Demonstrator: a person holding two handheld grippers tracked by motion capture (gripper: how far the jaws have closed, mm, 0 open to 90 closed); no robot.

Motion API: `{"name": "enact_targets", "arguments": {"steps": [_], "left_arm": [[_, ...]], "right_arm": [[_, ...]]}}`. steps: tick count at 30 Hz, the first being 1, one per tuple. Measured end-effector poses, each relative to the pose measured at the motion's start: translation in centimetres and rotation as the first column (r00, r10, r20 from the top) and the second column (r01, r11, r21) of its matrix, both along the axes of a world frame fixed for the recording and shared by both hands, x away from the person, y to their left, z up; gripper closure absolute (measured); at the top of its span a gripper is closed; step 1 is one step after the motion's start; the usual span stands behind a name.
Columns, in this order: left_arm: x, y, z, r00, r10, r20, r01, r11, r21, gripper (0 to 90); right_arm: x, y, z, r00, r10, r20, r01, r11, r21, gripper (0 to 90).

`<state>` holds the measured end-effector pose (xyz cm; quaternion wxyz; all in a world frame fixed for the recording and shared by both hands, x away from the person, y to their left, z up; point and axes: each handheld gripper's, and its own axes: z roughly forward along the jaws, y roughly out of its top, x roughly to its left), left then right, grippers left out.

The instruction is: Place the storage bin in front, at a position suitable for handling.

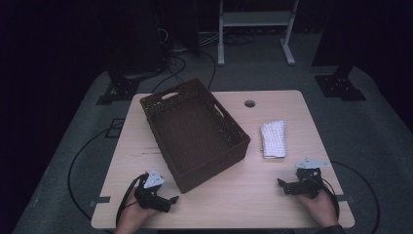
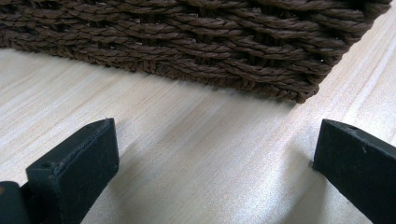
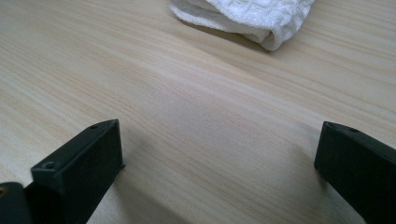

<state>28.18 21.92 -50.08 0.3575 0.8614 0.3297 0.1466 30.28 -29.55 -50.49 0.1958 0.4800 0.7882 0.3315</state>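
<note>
A dark brown woven basket [image 1: 194, 132] stands at an angle in the middle of the pale wooden table [image 1: 272, 190]; nothing shows inside it. A folded white waffle cloth [image 1: 272, 139] lies to its right. My left gripper [image 1: 168, 200] rests open near the table's front left, just short of the basket's near corner [image 2: 299, 91]. At the front right, my right gripper [image 1: 284, 185] stands open on the table, nothing between its jaws, with the cloth [image 3: 252, 16] a little ahead of it.
A round cable hole [image 1: 250, 103] sits near the table's far edge. Beyond the table stand a white frame [image 1: 255, 29] and dark stands on grey carpet, with cables on the floor.
</note>
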Motion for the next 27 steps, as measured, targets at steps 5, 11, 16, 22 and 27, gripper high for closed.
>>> {"name": "enact_targets", "arguments": {"steps": [5, 11, 16, 22, 27], "left_arm": [[0.0, 0.0, 0.0, 1.0, 0.001, -0.003, -0.001, 1.0, 0.001, 0.0], [-0.1, 0.5, 0.7, 0.9997, -0.017, -0.015, 0.017, 0.9998, -0.003, 16.7], [-0.1, 1.0, 1.2, 0.9997, -0.003, -0.023, 0.003, 0.9994, -0.033, 29.9], [-0.1, 1.7, 1.9, 0.9991, 0.038, -0.017, -0.039, 0.9981, -0.048, 44.5], [0.1, 2.3, 3.0, 0.9958, 0.09, -0.016, -0.091, 0.9934, -0.07, 63.2]], "right_arm": [[0.0, 0.0, 0.0, 1.0, 0.0, 0.0, 0.0, 1.0, 0.0, 0.5], [-0.2, -0.2, 0.1, 0.9999, 0.001, 0.017, -0.001, 1.0, 0.01, 12.0], [-0.5, -0.6, 0.7, 0.9999, 0.006, 0.016, -0.006, 1.0, 0.007, 33.1], [-0.5, -0.9, 1.4, 0.9999, 0.011, 0.013, -0.012, 0.999, 0.046, 50.8], [-0.2, -0.8, 2.2, 0.9993, 0.037, 0.011, -0.038, 0.995, 0.095, 65.5]]}}
